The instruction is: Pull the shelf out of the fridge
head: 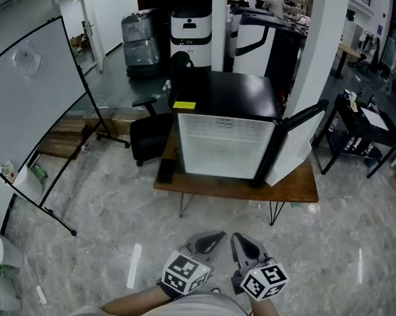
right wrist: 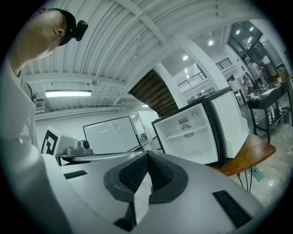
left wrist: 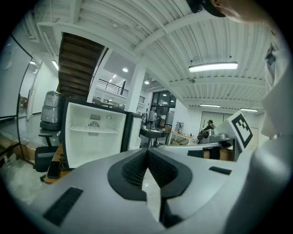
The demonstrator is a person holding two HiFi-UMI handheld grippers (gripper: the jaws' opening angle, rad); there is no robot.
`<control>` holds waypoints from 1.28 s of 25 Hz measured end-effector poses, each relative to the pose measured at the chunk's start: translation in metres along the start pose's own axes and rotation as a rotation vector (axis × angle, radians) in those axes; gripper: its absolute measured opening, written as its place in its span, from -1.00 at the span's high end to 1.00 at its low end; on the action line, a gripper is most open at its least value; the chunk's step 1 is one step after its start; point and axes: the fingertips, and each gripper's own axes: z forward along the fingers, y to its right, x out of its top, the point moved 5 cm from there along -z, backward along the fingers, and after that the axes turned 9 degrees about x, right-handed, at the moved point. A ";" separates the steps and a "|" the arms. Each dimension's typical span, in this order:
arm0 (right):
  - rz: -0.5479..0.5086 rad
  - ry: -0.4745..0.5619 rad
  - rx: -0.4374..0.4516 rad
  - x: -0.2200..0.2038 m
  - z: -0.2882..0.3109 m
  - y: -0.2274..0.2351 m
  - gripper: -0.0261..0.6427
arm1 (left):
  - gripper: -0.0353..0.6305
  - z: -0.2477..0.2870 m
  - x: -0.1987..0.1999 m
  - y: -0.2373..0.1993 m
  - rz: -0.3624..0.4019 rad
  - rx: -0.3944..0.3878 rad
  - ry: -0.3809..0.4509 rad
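Note:
A small black fridge stands on a wooden table ahead, its door swung open to the right. Its white inside holds one thin shelf, which also shows in the right gripper view as the shelf. My left gripper and right gripper are held low and close to my body, side by side, far from the fridge. Each has its jaws pressed together with nothing between them, the left gripper and right gripper alike.
A black office chair stands left of the table. A whiteboard on a stand fills the left side. A black cart is at the right, a white pillar behind the fridge. Grey polished floor lies between me and the table.

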 end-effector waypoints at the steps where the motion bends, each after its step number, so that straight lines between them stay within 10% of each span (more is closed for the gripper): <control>1: 0.001 0.001 0.000 0.001 0.000 0.000 0.86 | 0.88 0.000 0.001 0.000 0.001 0.000 0.001; 32: 0.026 0.016 0.074 -0.001 -0.027 0.002 0.86 | 0.87 -0.005 -0.006 0.031 -0.009 0.057 0.019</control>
